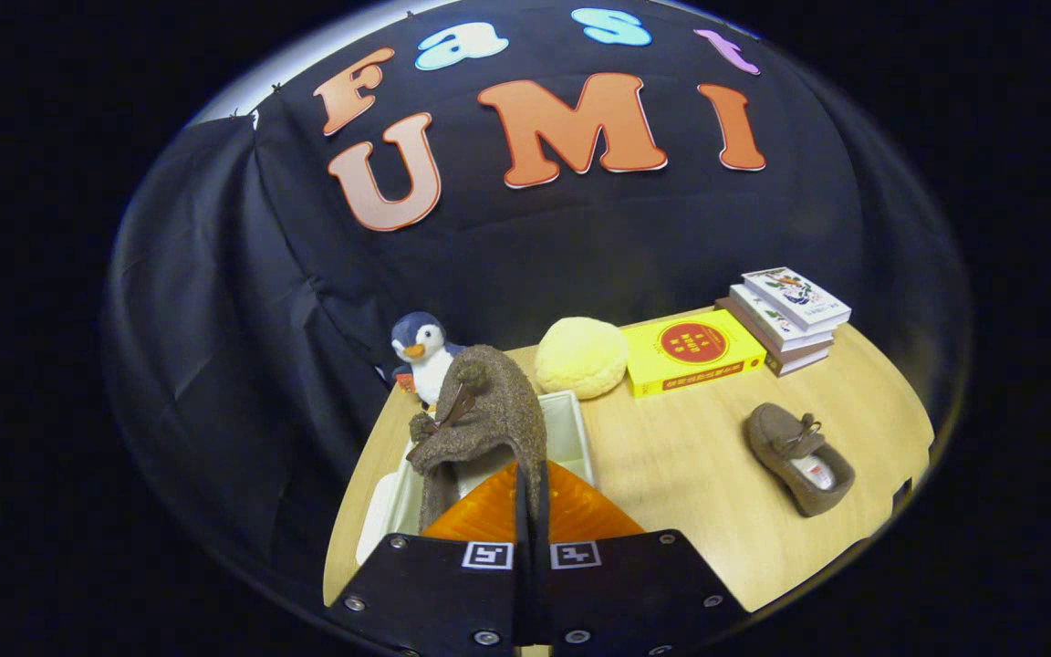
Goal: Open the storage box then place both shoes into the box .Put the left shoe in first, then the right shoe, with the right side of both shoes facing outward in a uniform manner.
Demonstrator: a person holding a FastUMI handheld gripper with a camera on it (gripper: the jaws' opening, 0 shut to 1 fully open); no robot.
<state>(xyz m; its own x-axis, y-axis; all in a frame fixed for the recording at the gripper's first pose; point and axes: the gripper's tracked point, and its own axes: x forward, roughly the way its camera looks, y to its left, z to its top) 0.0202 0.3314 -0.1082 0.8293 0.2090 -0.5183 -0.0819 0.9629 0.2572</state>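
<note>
Wooden table [690, 456] carries everything, black cloth wall behind. White storage box [571, 424] sits open just ahead of the fingers, near the table's left edge. Stack of books [785, 315] at the far right, yellow book [691, 349] flat beside it. Brown shoe [484, 415] hangs toe-up over the open box, its edge pinched between the gripper [532, 497] fingers, jaws pressed nearly together on the shoe material. Second brown shoe [799, 456] lies on the table well to the right of the box, opening up. Pale yellow round plush [580, 356] just beyond the box's far end. Penguin toy [422, 351] stands behind the held shoe, by the wall
</note>
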